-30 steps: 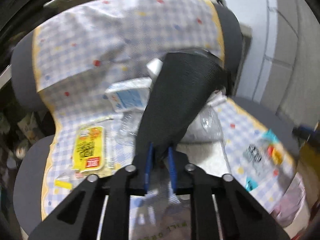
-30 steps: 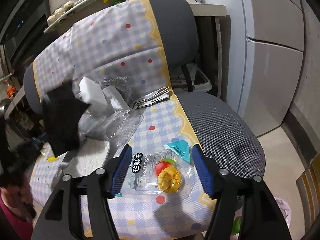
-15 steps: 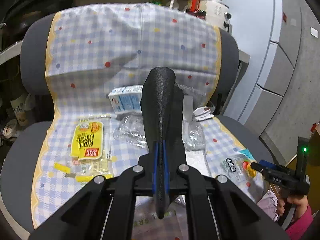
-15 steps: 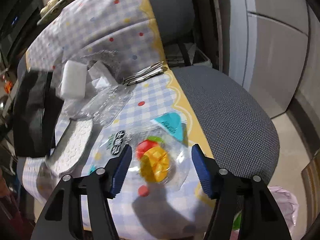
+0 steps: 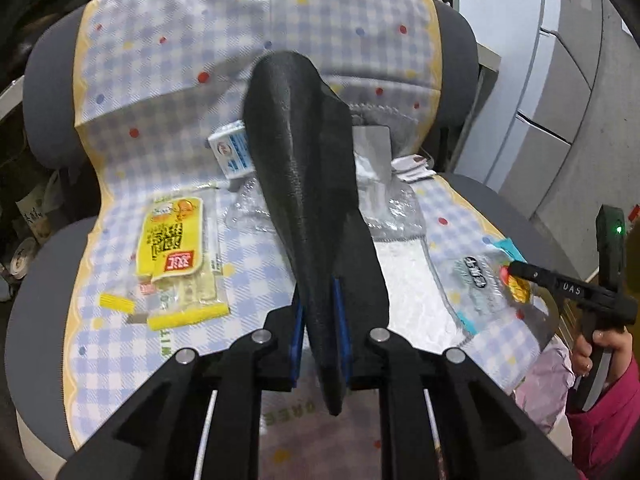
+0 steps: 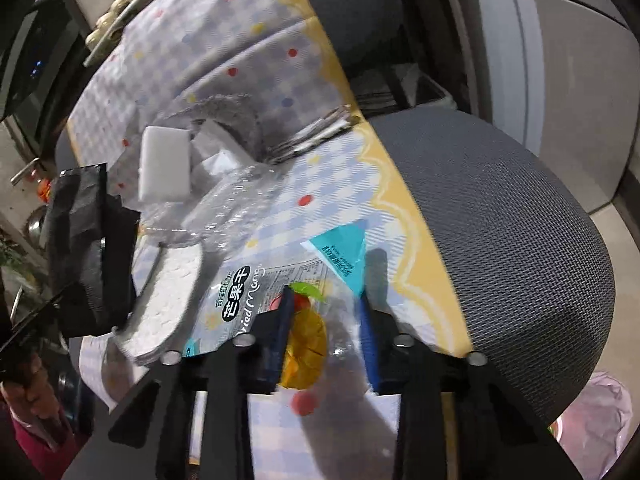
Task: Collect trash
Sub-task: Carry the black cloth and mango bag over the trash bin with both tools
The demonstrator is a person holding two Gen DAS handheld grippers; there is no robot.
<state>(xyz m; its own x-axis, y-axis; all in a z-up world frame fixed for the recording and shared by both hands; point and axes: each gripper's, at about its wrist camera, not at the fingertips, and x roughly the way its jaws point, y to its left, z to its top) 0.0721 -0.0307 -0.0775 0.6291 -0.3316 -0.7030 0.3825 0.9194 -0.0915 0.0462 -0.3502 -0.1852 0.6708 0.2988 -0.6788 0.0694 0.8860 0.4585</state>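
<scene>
The left gripper holds a black bag upright, jaws clamped on its lower edge, above a chair draped in a checked cloth and strewn with litter. The right gripper sits low over a dried mango packet near the seat's front edge, jaws apart and straddling its printed fruit. A yellow wrapper, a small milk carton and crumpled clear plastic lie further back on the cloth.

Clear dried-mango wrapper flat on chair
</scene>
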